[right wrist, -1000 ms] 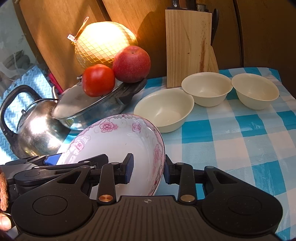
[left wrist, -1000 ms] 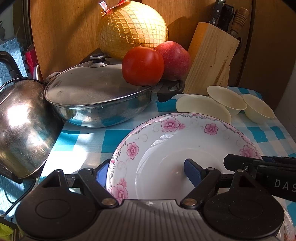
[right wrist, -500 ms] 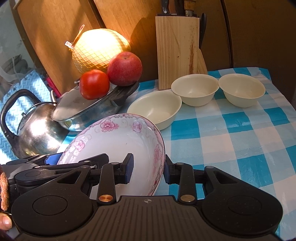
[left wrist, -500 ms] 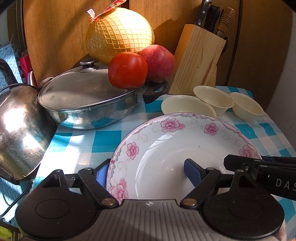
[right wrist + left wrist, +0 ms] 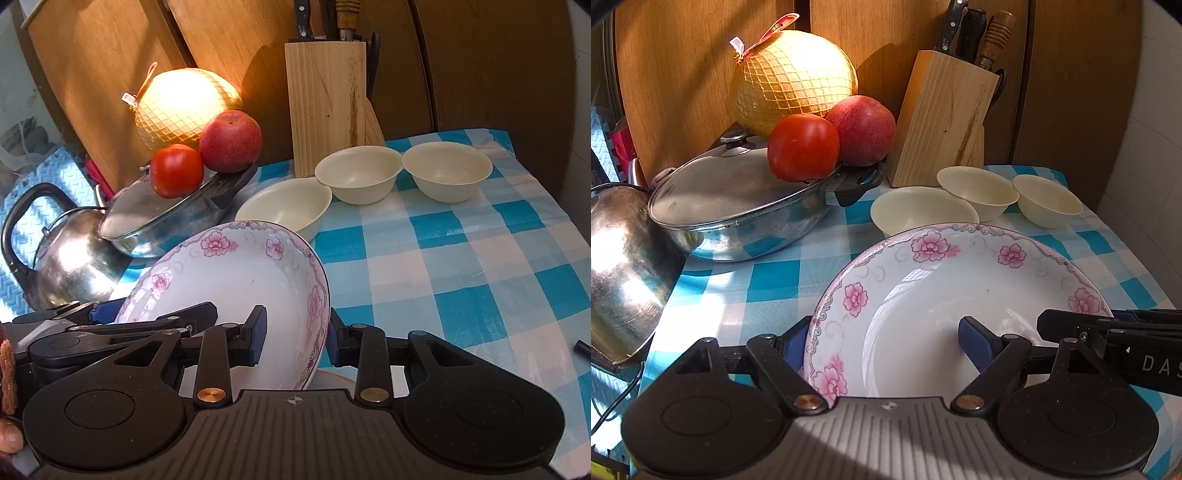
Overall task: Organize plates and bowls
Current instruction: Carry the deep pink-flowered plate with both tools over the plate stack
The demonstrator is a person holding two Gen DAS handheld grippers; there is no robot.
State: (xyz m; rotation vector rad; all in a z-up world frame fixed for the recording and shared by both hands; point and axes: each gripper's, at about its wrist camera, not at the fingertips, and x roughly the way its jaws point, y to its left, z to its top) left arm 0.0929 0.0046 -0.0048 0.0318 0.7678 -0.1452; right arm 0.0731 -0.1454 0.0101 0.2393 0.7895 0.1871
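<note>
Blue-checked tablecloth [image 5: 461,266], both grippers lifting one plate.
White floral-rimmed deep plate [image 5: 960,295] now carried farther from the cream bowls [image 5: 360,177]; left gripper [image 5: 882,343] straddles its rim wide, grip unclear; right gripper [image 5: 295,338] pinches rim. Looks mid-transfer.

Both wrist cameras look forward, low and close (side by side), sharing the pink-flowered white plate [image 5: 960,295] [image 5: 236,280].
</note>
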